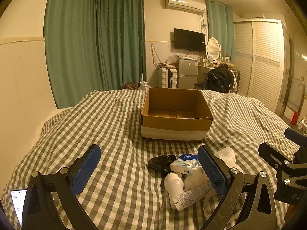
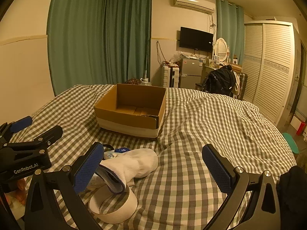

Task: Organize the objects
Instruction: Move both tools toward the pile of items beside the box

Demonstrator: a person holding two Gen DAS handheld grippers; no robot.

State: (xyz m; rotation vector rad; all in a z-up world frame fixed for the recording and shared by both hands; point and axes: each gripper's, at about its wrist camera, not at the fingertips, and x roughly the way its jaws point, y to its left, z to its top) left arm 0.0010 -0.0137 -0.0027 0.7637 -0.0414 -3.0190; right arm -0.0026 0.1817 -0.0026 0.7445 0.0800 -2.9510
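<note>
An open, empty cardboard box (image 1: 175,115) stands on the checked bed, also in the right wrist view (image 2: 132,111). In front of it lies a pile: a black pouch (image 1: 161,163), a tissue pack (image 1: 185,163), a white tube (image 1: 182,193), a white sock (image 2: 138,163) and a tape roll (image 2: 113,205). My left gripper (image 1: 149,170) is open and empty, with the pile by its right finger. My right gripper (image 2: 153,166) is open and empty, with the sock and tape roll by its left finger.
A phone (image 1: 18,203) lies at the bed's left edge. Green curtains (image 1: 96,38), a small fridge (image 1: 187,73), a chair with a black jacket (image 1: 218,78) and a slatted wardrobe (image 1: 262,61) stand beyond the bed. The checked cover (image 2: 211,124) spreads to the right.
</note>
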